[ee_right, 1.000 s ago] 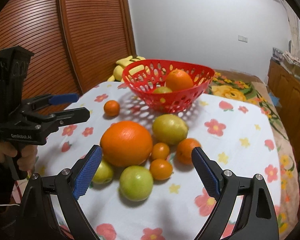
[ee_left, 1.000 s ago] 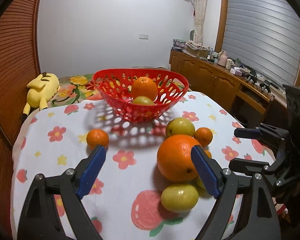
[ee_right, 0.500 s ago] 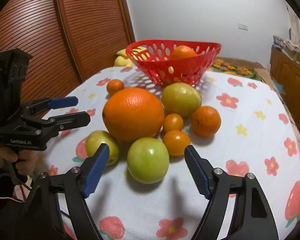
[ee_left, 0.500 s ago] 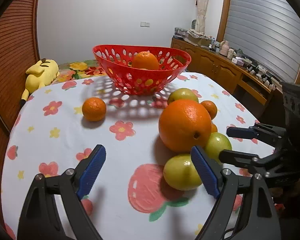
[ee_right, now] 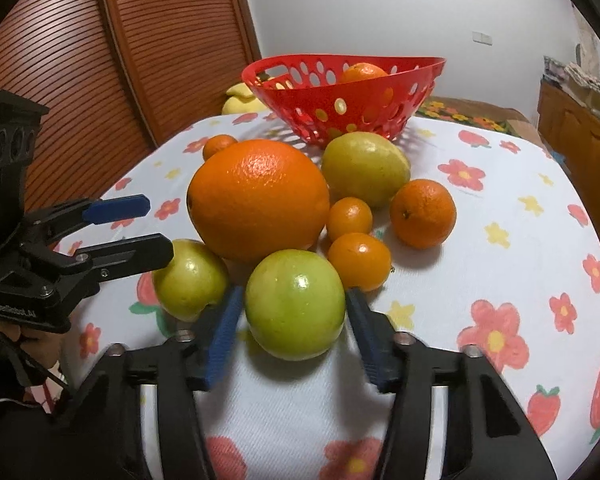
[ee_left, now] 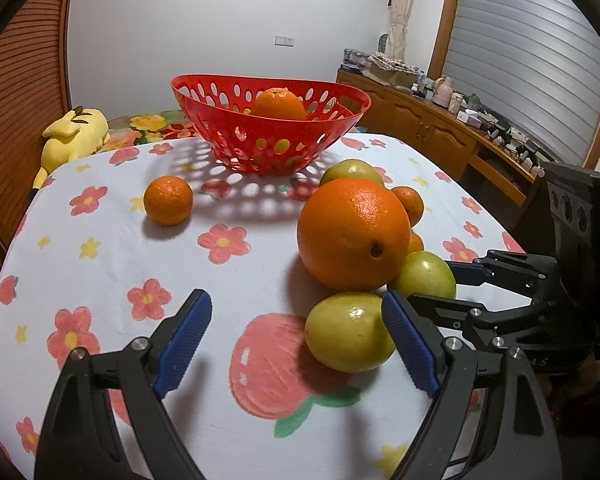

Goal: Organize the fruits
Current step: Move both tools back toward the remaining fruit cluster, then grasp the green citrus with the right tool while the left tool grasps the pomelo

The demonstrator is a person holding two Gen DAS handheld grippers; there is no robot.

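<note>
1. Right gripper (ee_right: 292, 330): jaws just closing around the green apple (ee_right: 295, 304) on the table (ee_right: 500, 264), pads not quite touching.
2. Left gripper (ee_left: 296, 340): wide open, empty, beside the yellow-green fruit (ee_left: 348, 332).
3. Red basket (ee_left: 268, 136) behind, holding an orange (ee_left: 278, 105).

Both wrist cameras look low and close across the tablecloth (ee_left: 100, 264), from opposite sides, sharing the large orange (ee_left: 354, 234) and red basket (ee_right: 340, 96).
</note>
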